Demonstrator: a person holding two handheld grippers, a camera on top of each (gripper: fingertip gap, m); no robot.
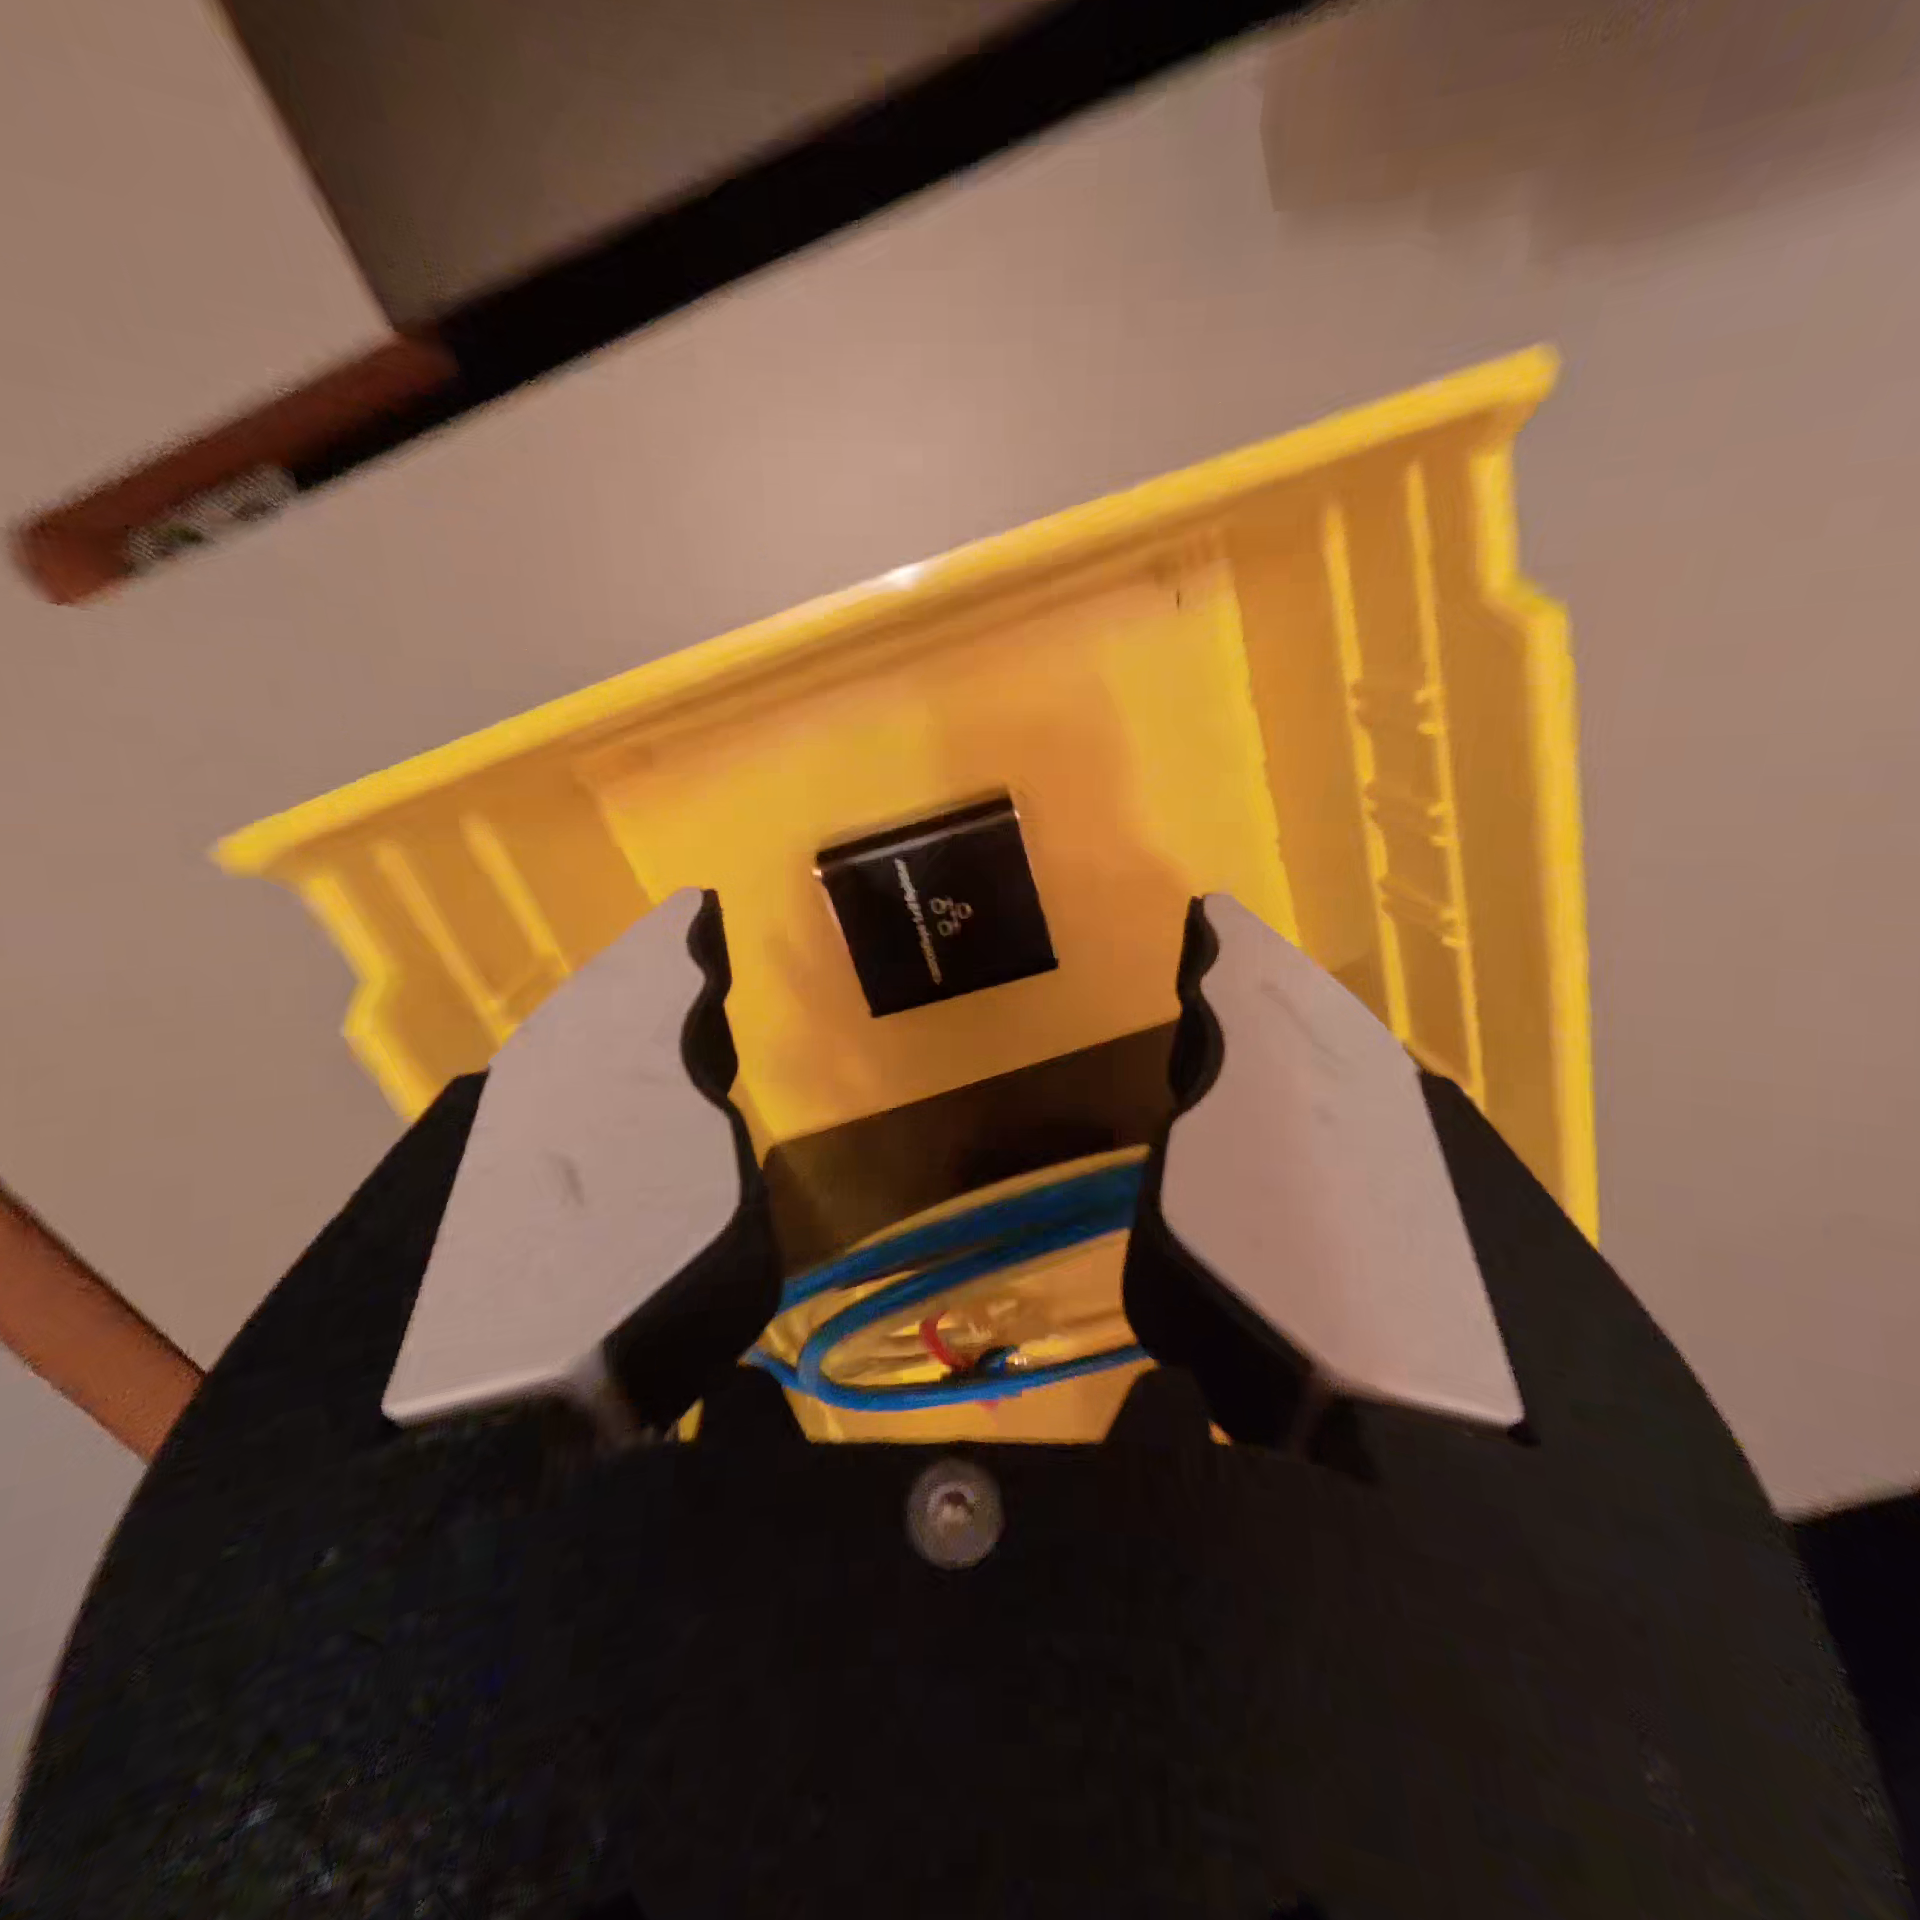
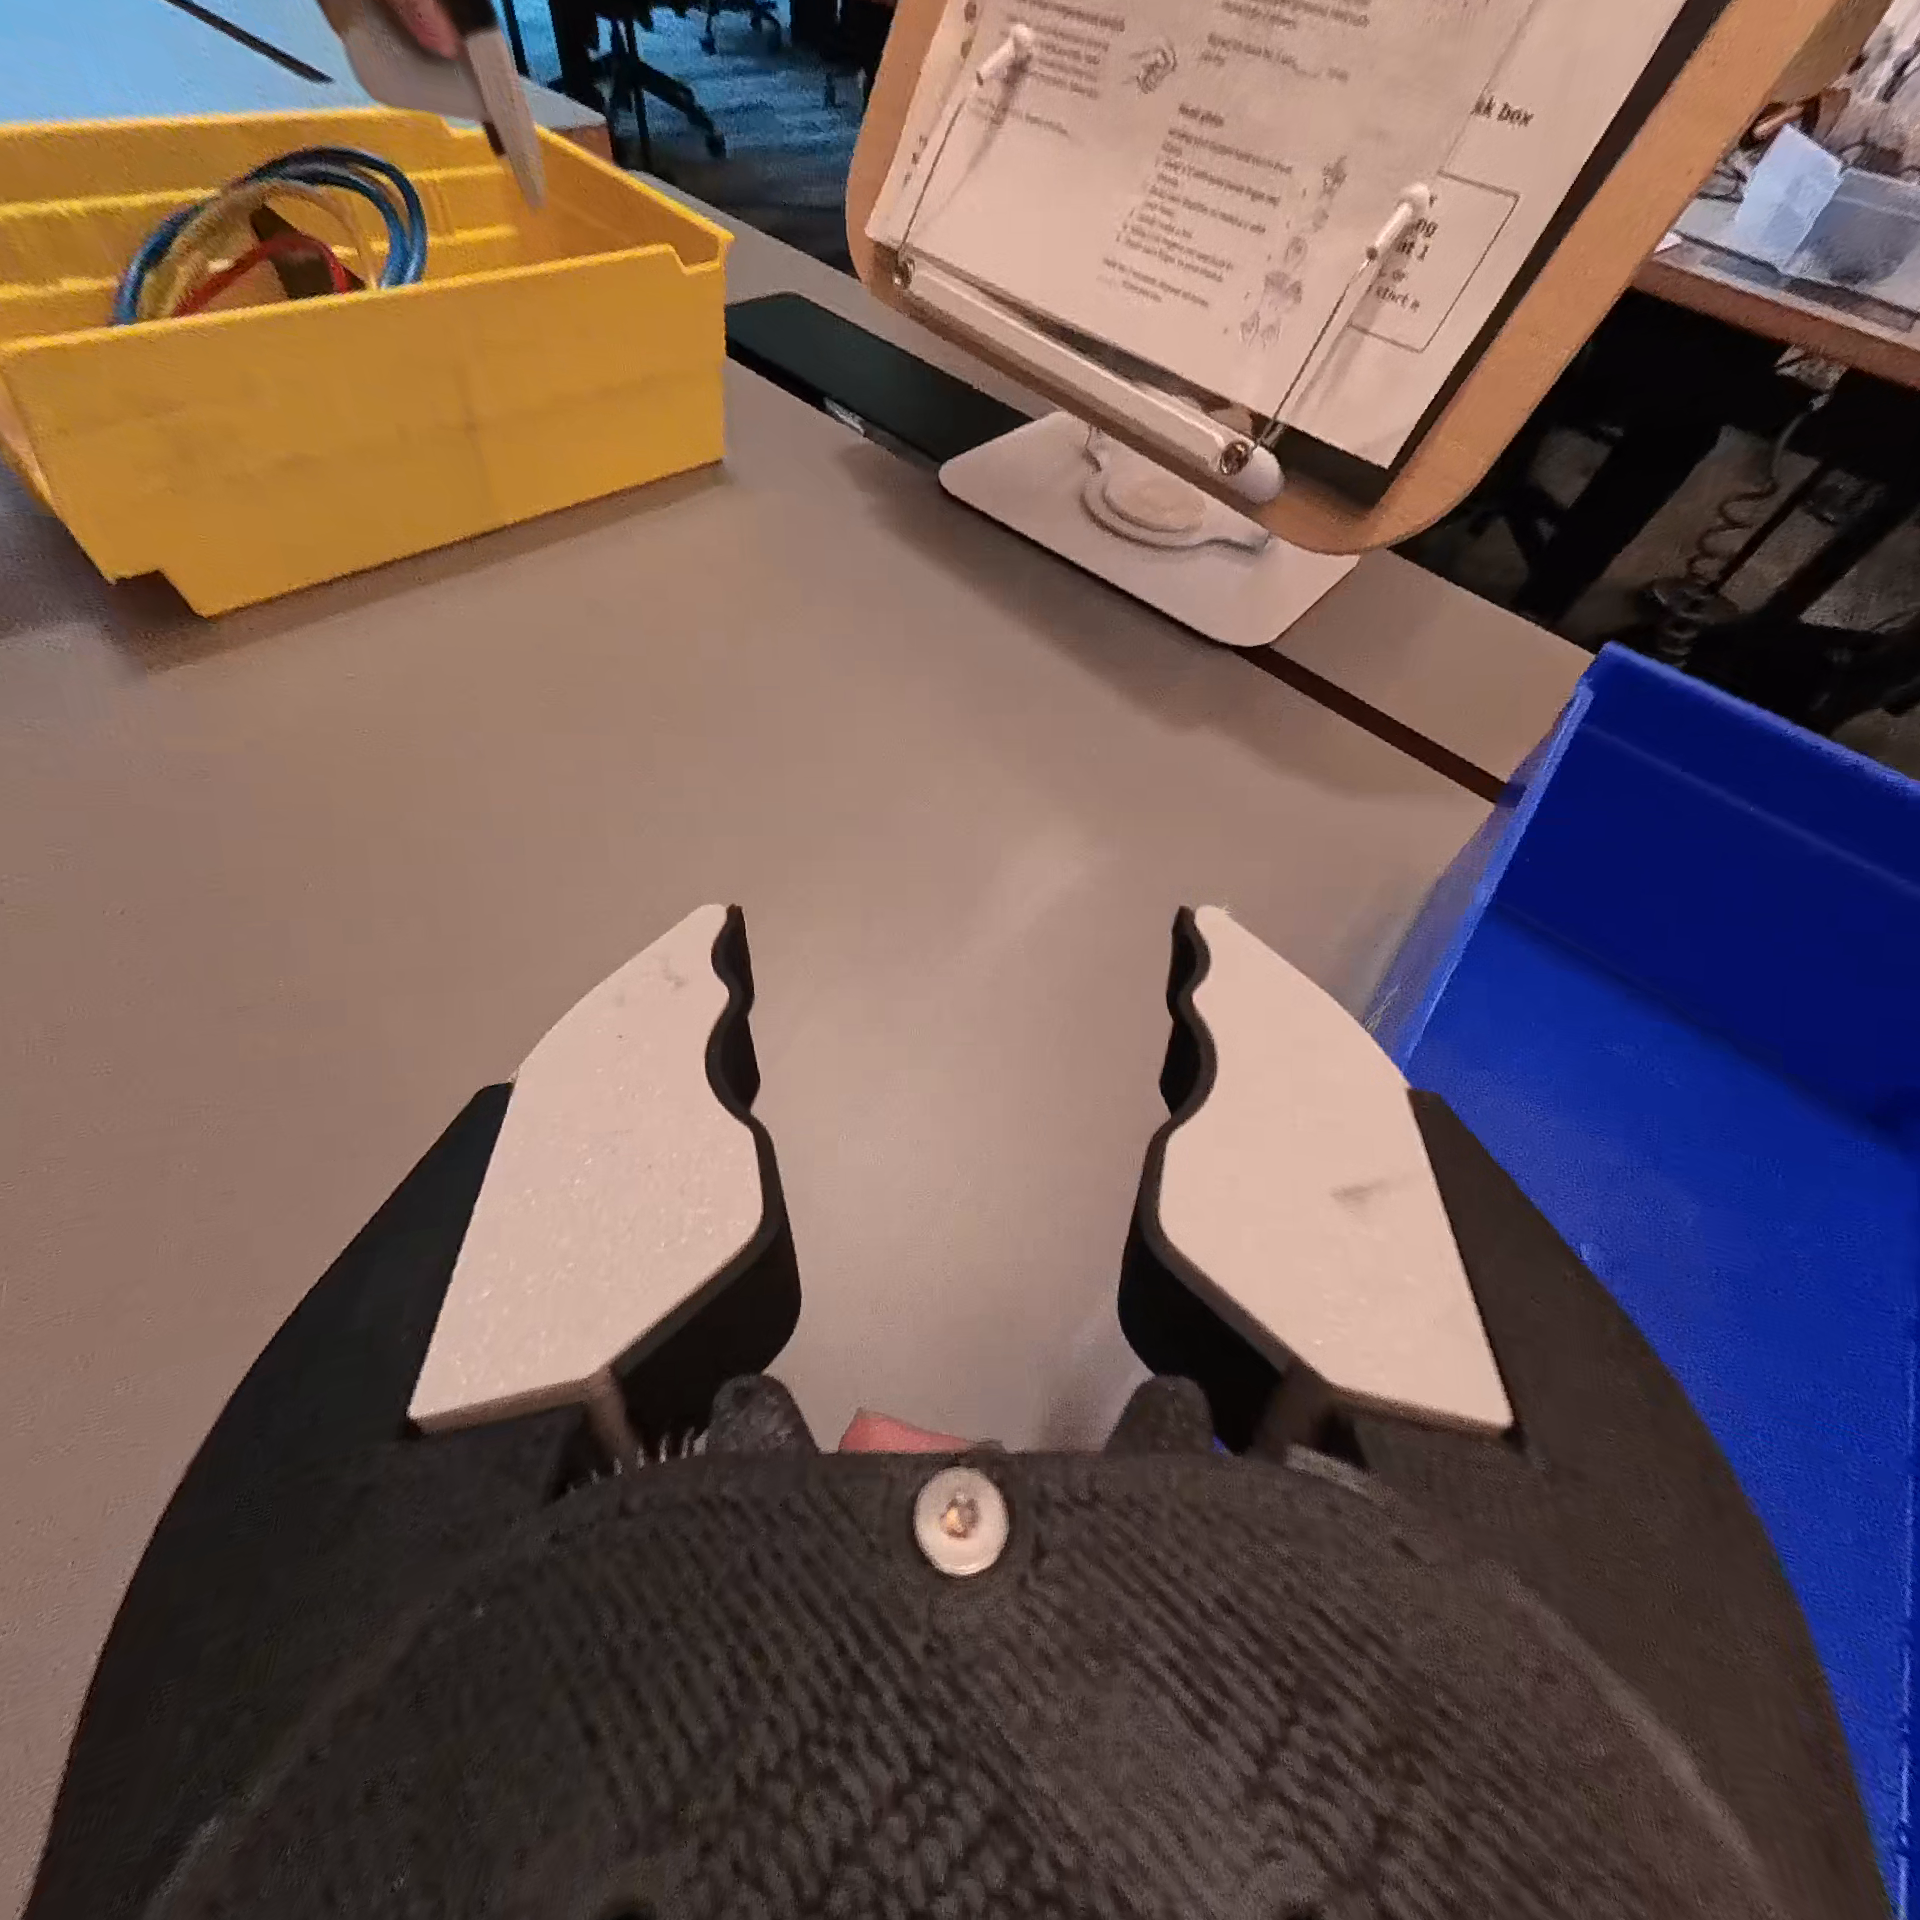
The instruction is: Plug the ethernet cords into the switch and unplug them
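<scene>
L jaws wide, empty | blue/red cords (image 1: 935, 1288) coiled in yellow bin (image 1: 1351, 644) | R jaws wide, empty

A matte grey tabletop (image 2: 644, 790) fills the foreground (warm light falls across it). On its far edge stands a wooden-framed document stand (image 2: 1351, 416) on a white base. Beyond are dark office chairs (image 2: 644, 73) on blue-grey carpet (image 2: 727, 156).

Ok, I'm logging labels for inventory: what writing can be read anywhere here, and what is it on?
Small black box in the yellow bin: pale print and a symbol, too blurred to read.
Printed sheet on the wooden stand: text lines and drawings, mostly too small; I don't quote it.
Blue bin: no writing.
</scene>
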